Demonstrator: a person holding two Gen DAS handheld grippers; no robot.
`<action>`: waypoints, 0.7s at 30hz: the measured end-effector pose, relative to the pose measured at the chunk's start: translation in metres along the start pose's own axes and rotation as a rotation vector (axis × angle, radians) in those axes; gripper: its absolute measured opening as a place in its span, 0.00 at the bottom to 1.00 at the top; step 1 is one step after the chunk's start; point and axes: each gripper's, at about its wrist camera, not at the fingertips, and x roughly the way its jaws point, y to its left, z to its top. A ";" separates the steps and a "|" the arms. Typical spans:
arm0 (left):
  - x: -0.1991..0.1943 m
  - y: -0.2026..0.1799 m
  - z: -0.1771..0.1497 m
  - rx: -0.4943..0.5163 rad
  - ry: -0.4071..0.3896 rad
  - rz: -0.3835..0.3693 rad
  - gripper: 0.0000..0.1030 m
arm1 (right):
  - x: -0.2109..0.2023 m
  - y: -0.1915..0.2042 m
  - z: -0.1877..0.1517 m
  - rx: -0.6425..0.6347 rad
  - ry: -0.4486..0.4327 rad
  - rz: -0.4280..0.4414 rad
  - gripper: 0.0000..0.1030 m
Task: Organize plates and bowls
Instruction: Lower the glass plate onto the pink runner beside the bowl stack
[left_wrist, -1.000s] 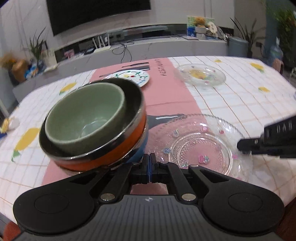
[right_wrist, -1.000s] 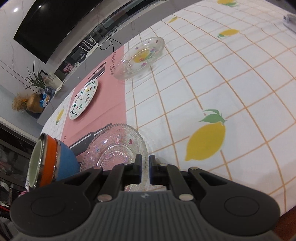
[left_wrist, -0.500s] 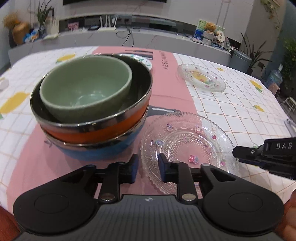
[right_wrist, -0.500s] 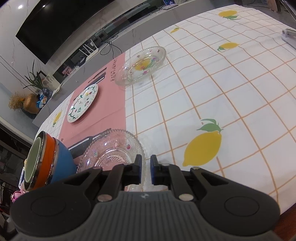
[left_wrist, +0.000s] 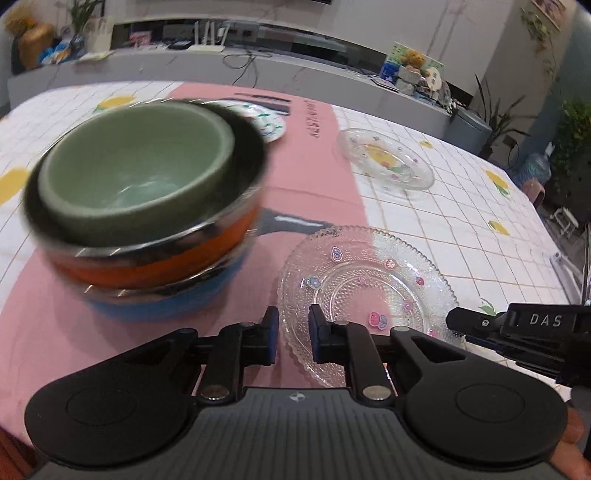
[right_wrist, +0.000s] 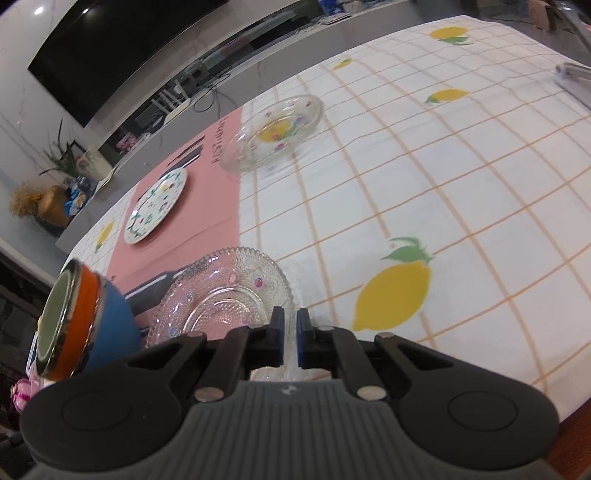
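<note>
Lemon tablecloth (left_wrist: 461, 229): green bowl (left_wrist: 136, 166) nested in orange bowl (left_wrist: 166, 258), atop blue bowl (left_wrist: 166, 306).

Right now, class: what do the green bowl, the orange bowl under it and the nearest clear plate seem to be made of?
Green bowl: probably glazed ceramic; thick matte rim, soft sheen inside.
Orange bowl: likely steel-lined with a coloured outer shell, perhaps plastic; shiny metal rim, dark reflective interior.
Nearest clear plate: pressed glass, or possibly clear plastic; see-through, beaded texture, scalloped edge, small coloured flower decals.
</note>
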 end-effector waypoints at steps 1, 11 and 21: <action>0.003 -0.006 0.002 0.018 -0.001 0.013 0.18 | 0.000 -0.004 0.003 0.016 -0.001 -0.003 0.04; 0.026 -0.036 0.025 0.171 0.002 0.119 0.14 | 0.009 -0.011 0.019 0.065 0.018 0.018 0.04; 0.024 -0.012 0.033 0.122 -0.006 0.182 0.11 | 0.031 0.015 0.021 0.026 0.045 0.045 0.04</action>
